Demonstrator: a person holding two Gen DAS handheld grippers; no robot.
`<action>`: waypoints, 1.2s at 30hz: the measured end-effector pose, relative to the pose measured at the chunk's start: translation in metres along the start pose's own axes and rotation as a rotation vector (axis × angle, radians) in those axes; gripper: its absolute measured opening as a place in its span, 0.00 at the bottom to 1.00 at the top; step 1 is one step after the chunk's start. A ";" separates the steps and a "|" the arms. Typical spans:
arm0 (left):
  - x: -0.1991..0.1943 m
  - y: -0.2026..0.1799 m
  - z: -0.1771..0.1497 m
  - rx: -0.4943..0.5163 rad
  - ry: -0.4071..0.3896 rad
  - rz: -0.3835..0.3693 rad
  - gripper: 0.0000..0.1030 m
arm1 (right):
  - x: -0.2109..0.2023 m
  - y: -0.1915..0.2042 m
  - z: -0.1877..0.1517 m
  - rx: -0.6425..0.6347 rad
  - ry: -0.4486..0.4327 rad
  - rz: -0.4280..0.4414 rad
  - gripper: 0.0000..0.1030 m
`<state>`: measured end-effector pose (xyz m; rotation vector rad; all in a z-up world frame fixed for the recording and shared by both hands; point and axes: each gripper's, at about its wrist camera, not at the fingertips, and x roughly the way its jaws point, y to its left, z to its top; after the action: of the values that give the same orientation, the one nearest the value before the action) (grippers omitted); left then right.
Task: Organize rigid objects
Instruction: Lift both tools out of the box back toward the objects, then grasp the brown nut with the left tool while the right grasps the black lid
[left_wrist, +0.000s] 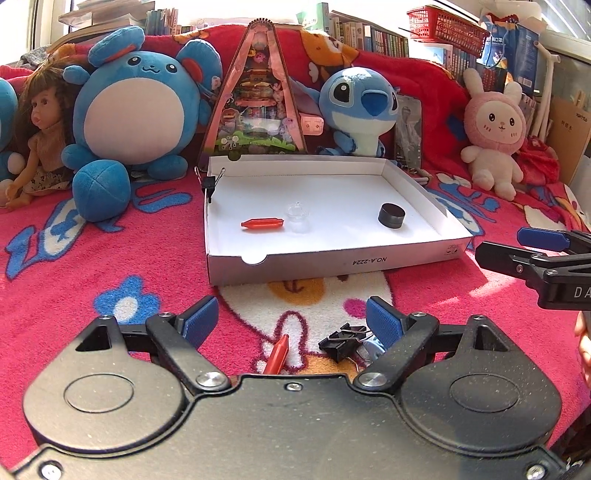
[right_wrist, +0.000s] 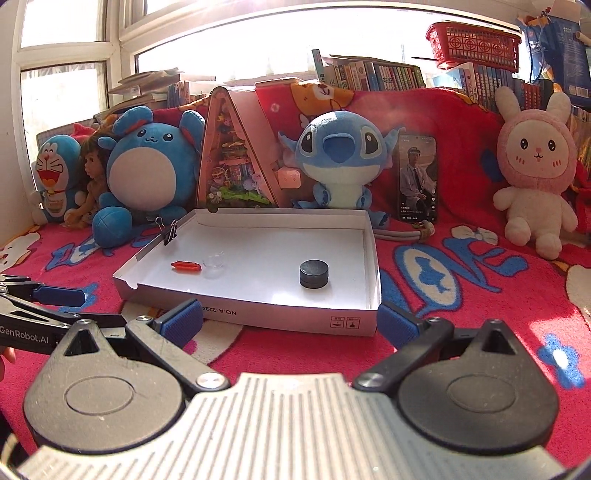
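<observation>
On the near wall of the white box (left_wrist: 332, 264) we are reading "NO.A-2224"; inside are lying a red capsule (left_wrist: 262, 223), clear cup (left_wrist: 297, 218) and black puck (left_wrist: 391, 214). Both our left gripper (left_wrist: 291, 321) and right gripper (right_wrist: 290, 325) are hanging released, empty.

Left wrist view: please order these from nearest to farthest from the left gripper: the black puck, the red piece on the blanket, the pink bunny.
1. Red piece, on the blanket between the left gripper's open fingers.
2. Black puck, inside the white box, right part.
3. Pink bunny, far right, behind the box.
</observation>
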<state>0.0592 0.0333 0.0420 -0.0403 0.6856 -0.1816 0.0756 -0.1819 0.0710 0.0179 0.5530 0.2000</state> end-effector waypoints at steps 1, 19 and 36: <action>-0.002 0.001 -0.002 0.000 0.005 -0.003 0.84 | -0.002 0.000 -0.001 0.000 -0.003 0.001 1.00; -0.024 0.029 -0.045 -0.054 0.053 0.004 0.44 | -0.038 0.030 -0.049 -0.104 -0.001 0.045 1.00; -0.010 0.033 -0.047 -0.069 0.044 0.064 0.19 | -0.041 0.047 -0.080 -0.063 0.109 0.113 0.45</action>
<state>0.0271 0.0685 0.0081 -0.0806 0.7362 -0.0974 -0.0094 -0.1464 0.0273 -0.0230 0.6549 0.3296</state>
